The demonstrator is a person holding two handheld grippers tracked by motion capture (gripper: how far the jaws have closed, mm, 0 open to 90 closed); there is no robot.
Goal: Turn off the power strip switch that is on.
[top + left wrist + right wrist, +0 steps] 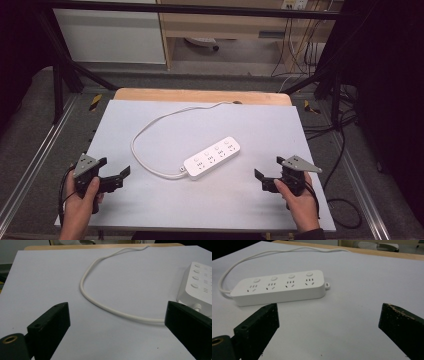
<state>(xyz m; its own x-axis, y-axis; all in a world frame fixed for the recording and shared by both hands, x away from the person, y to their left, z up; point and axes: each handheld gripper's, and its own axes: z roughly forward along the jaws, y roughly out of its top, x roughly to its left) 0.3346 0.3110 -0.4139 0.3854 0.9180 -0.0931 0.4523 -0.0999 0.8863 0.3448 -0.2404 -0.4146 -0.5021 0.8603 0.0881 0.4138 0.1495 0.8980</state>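
Left gripper (120,177), held in the person's left hand (80,200) near the left front edge of the table: jaws spread wide, nothing between them, tips hovering over bare white surface. In the left gripper view the two black jaws stand far apart at the bottom corners (117,322); the white cable (100,303) runs across the gap farther off, not touched.

Right gripper (262,177), held in the right hand (300,200) near the right front edge: jaws likewise wide apart and empty. Its own view shows the gap (329,320) over bare table; the right-hand jaw's top edge is speckled with pale crumbs or wear. A grey three-cornered plate (299,163) sits on top of this gripper; a similar one on the left.

Power strip (212,157): white, four outlets each with a round button, lying flat near the table's middle, set at a diagonal, between the two grippers and apart from both. In the right gripper view it lies just beyond the jaws (279,287), nearer the left-hand jaw.

Cable leaves the strip's near-left end, loops out to the left, then curves back toward the far edge of the table (200,210) and goes over it.

Table top white, with a wooden strip (200,95) showing along the far side
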